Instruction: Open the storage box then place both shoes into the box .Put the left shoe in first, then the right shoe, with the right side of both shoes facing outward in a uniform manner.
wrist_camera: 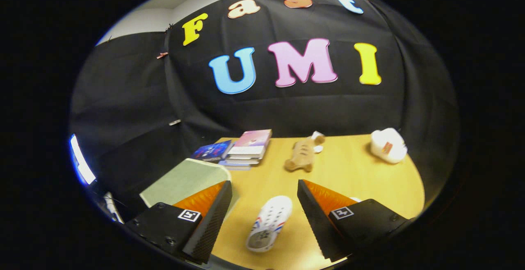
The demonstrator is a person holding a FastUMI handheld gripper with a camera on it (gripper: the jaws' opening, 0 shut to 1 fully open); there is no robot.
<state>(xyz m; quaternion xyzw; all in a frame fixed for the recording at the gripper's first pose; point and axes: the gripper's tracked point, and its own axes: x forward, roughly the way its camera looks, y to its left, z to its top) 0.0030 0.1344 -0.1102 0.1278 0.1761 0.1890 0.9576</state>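
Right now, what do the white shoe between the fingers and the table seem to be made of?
The white shoe looks like moulded foam or rubber: matte, with vent holes. The table looks like light wood or laminate, smooth, faintly glossy. The hand-held gripper is open, its fingers astride the shoe, not touching.

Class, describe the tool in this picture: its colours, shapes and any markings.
The tool has two wedge-shaped black fingers with finely ribbed inner faces and orange textured upper surfaces. Each sits on a black block fixed with screws and carrying a small square black-and-white marker.
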